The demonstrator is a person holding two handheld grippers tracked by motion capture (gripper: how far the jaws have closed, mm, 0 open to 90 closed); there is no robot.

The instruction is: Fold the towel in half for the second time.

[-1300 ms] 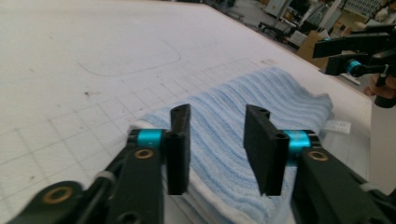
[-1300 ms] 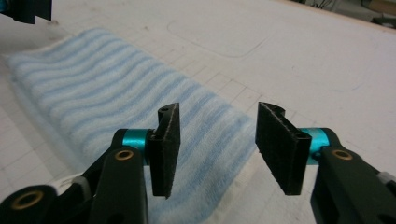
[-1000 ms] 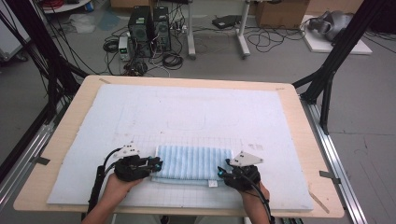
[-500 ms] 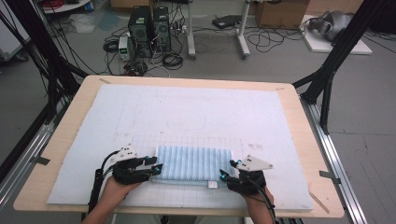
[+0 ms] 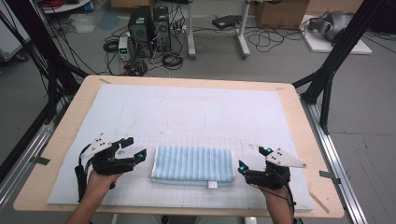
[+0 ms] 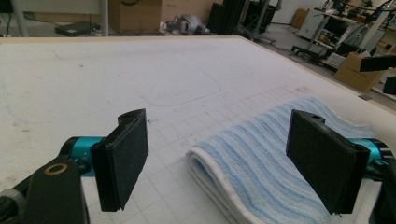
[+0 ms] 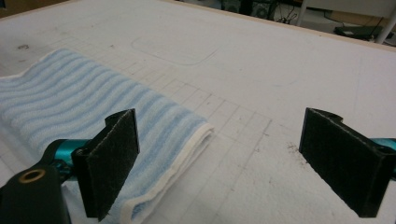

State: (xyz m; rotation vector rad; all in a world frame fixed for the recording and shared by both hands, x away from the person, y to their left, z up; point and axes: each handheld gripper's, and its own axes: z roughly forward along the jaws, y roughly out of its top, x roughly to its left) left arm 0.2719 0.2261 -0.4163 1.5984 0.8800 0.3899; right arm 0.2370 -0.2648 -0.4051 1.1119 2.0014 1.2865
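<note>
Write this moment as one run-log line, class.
left gripper: open, jaws just opened, empty | right gripper: same | towel: folded flat between them, released

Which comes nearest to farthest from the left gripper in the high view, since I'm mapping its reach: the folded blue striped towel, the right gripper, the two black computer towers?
1. Folded blue striped towel, just beside the left gripper.
2. Right gripper, past the towel's far end.
3. Two black computer towers, on the floor beyond the table.
</note>
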